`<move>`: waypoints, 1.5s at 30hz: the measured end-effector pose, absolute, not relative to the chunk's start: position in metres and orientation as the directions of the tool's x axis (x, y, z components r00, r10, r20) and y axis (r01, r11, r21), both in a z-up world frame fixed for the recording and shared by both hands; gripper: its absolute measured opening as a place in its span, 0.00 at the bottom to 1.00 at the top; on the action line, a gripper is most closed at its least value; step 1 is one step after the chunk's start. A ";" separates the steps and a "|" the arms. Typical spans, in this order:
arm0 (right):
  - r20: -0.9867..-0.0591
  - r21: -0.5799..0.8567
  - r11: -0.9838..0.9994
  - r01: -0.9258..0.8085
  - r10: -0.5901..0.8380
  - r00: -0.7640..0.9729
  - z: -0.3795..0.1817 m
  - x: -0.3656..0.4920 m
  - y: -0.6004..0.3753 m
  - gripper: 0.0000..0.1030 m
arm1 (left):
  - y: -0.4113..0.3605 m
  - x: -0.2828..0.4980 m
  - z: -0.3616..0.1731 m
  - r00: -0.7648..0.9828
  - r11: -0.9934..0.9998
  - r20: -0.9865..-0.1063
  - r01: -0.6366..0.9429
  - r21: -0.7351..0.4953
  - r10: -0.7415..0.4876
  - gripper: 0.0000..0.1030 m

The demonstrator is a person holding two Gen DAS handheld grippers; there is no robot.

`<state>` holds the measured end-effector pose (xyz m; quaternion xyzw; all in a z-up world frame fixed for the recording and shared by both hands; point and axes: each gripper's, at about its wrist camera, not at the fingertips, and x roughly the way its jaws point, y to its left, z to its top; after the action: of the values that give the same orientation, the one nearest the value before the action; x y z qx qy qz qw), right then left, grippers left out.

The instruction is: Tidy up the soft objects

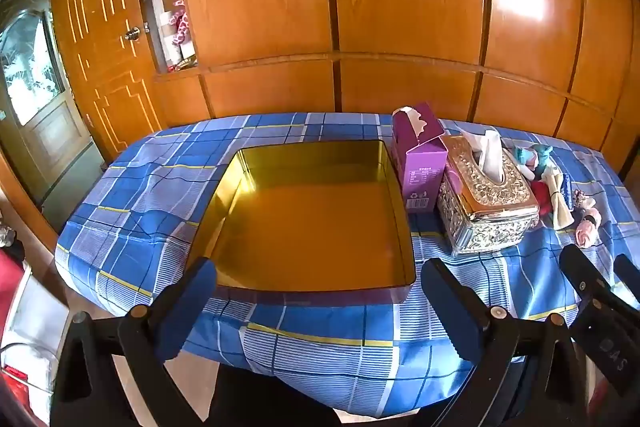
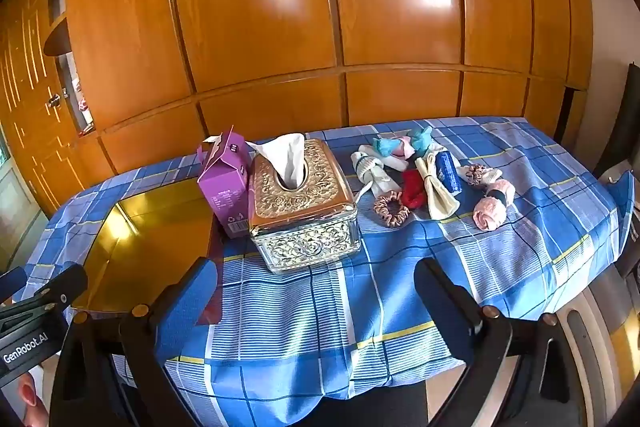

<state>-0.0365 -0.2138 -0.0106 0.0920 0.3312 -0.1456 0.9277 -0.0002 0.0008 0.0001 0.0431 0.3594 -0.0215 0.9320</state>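
My 2 grippers, left (image 1: 320, 311) and right (image 2: 316, 311), hang released and empty. Soft items (image 2: 424, 175) lie beyond the tissue box (image 2: 304, 199), right of the tin (image 1: 316, 219); light, floppy, best pinched mid-roll.

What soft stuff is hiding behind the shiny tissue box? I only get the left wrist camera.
Observer: A pink scrunchie lies right beside the tissue box, on the side hidden from you.
Operator: Anything else back there?
Observer: A white rolled cloth, tied with a band, lies just beyond the scrunchie.
Operator: Is the right gripper holding something?
Observer: No. The right gripper has its jaws wide apart with nothing between them.
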 end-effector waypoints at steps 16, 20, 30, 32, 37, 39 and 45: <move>-0.634 0.078 0.946 0.314 -0.196 0.748 -0.014 -0.036 -0.210 0.98 | -0.003 0.006 -0.007 0.708 0.995 -0.706 0.080 0.062 -0.013 1.00; -0.637 0.074 0.945 0.317 -0.200 0.744 -0.014 -0.036 -0.209 0.98 | -0.002 0.008 -0.008 0.702 0.995 -0.712 0.078 0.059 -0.013 1.00; -0.641 0.073 0.947 0.314 -0.197 0.742 -0.014 -0.035 -0.210 0.98 | -0.001 0.009 -0.009 0.698 0.996 -0.716 0.076 0.056 -0.014 1.00; -0.640 0.073 0.946 0.315 -0.197 0.743 -0.014 -0.035 -0.210 0.98 | 0.000 0.008 -0.010 0.698 0.996 -0.716 0.077 0.053 -0.016 1.00; -0.643 0.072 0.947 0.313 -0.196 0.741 -0.014 -0.035 -0.210 0.98 | 0.000 0.009 -0.011 0.696 0.996 -0.718 0.075 0.054 -0.013 1.00; -0.643 0.071 0.947 0.315 -0.198 0.740 -0.015 -0.035 -0.210 0.98 | 0.000 0.009 -0.011 0.695 0.996 -0.719 0.076 0.053 -0.015 1.00; -0.646 0.073 0.947 0.314 -0.195 0.738 -0.016 -0.035 -0.210 0.98 | -0.001 0.010 -0.012 0.693 0.996 -0.720 0.078 0.052 -0.016 1.00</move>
<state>-0.0347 -0.2100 -0.0165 0.0886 0.3349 -0.1370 0.9280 0.0103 -0.0007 -0.0120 0.0393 0.3907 -0.0256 0.9193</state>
